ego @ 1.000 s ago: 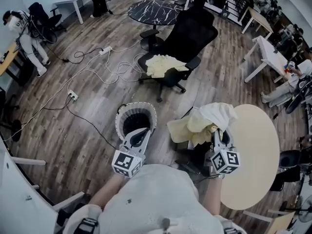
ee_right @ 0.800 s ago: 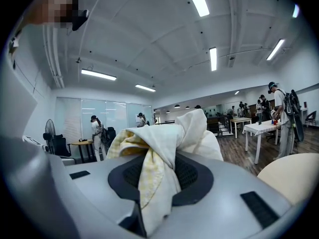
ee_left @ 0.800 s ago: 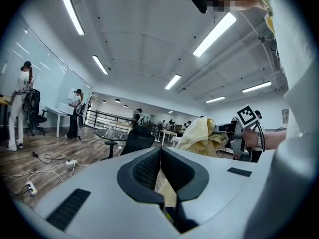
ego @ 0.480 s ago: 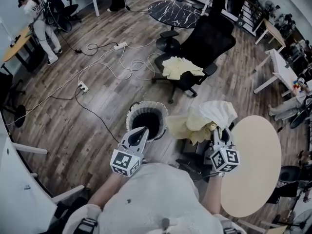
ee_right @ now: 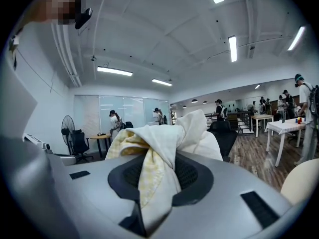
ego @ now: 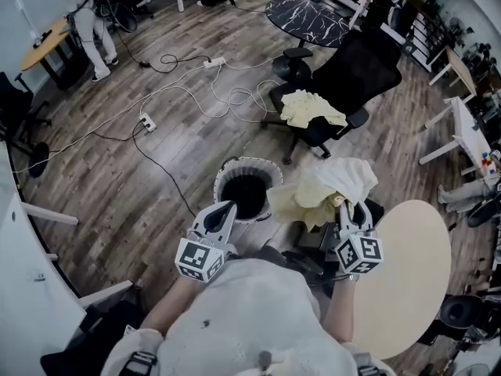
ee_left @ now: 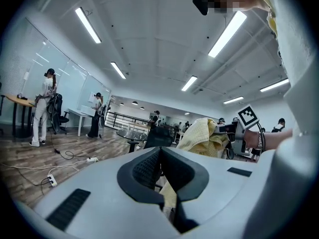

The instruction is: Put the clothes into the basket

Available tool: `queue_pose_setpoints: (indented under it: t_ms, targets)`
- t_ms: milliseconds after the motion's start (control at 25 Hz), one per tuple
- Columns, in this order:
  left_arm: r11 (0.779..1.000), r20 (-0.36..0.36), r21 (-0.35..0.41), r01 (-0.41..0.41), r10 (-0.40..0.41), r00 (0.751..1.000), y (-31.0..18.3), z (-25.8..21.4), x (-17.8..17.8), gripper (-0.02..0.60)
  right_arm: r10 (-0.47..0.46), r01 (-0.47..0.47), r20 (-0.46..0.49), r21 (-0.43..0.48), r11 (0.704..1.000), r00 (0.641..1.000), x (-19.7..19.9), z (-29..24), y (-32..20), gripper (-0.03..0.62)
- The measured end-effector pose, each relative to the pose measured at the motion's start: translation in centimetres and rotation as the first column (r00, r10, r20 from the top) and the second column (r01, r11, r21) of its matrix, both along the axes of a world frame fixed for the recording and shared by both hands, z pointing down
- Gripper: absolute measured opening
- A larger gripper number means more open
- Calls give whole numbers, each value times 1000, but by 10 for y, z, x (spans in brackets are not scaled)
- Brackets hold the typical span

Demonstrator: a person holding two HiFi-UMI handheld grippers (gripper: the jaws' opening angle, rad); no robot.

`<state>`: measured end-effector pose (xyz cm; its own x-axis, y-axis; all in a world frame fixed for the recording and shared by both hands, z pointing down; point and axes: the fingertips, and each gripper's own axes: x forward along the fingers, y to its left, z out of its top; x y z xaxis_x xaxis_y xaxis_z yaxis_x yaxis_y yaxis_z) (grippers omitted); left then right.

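Observation:
The round white-rimmed basket point(ego: 247, 188) stands on the wood floor just ahead of me. My right gripper point(ego: 349, 207) point(ee_right: 164, 158) is shut on a bunched yellow-and-white cloth point(ego: 333, 182) point(ee_right: 160, 136), which hangs beside the basket's right rim. The left gripper view also shows this cloth point(ee_left: 202, 136). My left gripper point(ego: 222, 212) point(ee_left: 160, 152) has its jaws together with nothing held, at the basket's near left rim. A second yellow cloth point(ego: 311, 108) lies on the seat of a black office chair point(ego: 356, 73) further ahead.
A round beige table point(ego: 407, 272) is at my right. White cables and power strips point(ego: 145, 121) trail over the floor at the left. A dark marble-top table point(ego: 309, 12) stands behind the chair. People stand at desks far left point(ego: 82, 6).
Both grippers have travelled across the floor with me. The basket has come from straight ahead of the left gripper to between the two grippers, so the held cloth now hangs closer to its rim.

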<state>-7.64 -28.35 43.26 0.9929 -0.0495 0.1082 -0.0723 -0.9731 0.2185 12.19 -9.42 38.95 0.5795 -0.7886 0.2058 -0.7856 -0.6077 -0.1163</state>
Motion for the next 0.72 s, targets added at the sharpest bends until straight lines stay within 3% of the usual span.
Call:
queue_pose_setpoints:
  t_ms: [400,720]
  targets:
    - [992,35,-4,124,-124,992,-34,10,-27,21,-128,129,13,-48,991,992,-2,21,-61,106]
    - [974,51,6,228,-228,972,-56,8,-20,21,-245,249,54,-93,964,968,12,43,-106,107]
